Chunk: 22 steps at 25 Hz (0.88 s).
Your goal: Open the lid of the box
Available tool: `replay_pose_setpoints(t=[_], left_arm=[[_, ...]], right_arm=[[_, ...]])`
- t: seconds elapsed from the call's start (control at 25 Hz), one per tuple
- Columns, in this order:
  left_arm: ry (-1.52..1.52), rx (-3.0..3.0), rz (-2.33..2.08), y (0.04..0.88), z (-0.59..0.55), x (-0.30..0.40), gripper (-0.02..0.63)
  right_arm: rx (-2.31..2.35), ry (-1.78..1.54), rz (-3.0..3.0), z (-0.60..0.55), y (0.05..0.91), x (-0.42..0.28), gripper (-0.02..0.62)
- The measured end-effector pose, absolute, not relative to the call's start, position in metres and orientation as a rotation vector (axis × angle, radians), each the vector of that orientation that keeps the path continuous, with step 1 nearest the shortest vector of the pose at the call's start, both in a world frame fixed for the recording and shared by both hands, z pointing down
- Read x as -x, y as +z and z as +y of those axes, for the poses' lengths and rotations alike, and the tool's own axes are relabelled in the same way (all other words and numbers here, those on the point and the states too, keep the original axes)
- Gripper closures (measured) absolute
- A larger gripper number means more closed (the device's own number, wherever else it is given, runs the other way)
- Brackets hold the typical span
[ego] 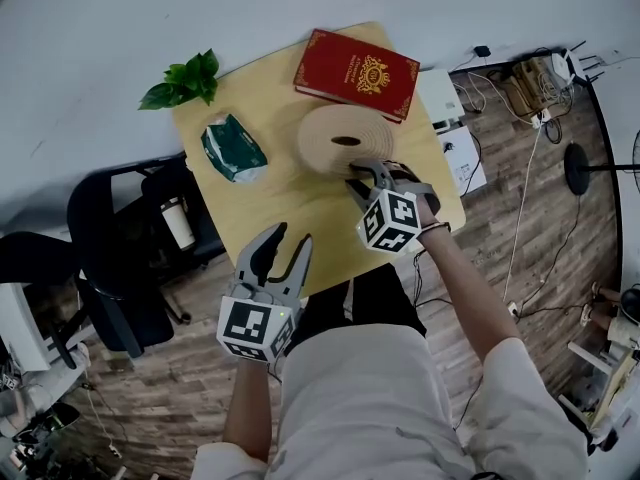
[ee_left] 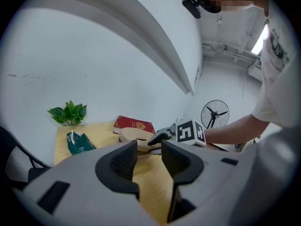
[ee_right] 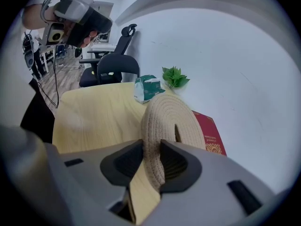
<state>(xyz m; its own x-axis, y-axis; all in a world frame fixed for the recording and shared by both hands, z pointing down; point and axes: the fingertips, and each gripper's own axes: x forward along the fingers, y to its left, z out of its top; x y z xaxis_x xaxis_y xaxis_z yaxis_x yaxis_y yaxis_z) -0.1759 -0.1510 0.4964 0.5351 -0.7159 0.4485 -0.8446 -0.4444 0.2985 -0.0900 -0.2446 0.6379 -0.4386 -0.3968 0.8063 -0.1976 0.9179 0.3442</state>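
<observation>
A round woven rope box (ego: 340, 138) with a slot in the top of its lid stands in the middle of the light wooden table (ego: 290, 208). My right gripper (ego: 362, 178) is at the box's near edge, and in the right gripper view its jaws (ee_right: 151, 149) are shut on the lid's rim (ee_right: 160, 126), one pad on each side of the woven edge. Held low by the table's front edge, my left gripper (ego: 285, 240) is open and holds nothing. In the left gripper view it (ee_left: 148, 147) points across the table at the box (ee_left: 134, 134).
A red book (ego: 356, 73) lies behind the box near the wall. A green tissue pack (ego: 233, 148) sits to the left, with a small green plant (ego: 185, 81) at the far left corner. A black office chair (ego: 120, 258) and a cup (ego: 178, 223) stand left of the table.
</observation>
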Motion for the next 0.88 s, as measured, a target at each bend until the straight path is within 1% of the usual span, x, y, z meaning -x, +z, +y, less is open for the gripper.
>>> replay_pose_setpoints(t=[0.88], left_arm=[[0.346, -2.322, -1.235, 0.485, -0.152, 0.153, 0.460]], right_arm=[[-0.459, -0.321, -2.032, -0.239, 0.611, 0.068, 0.518]])
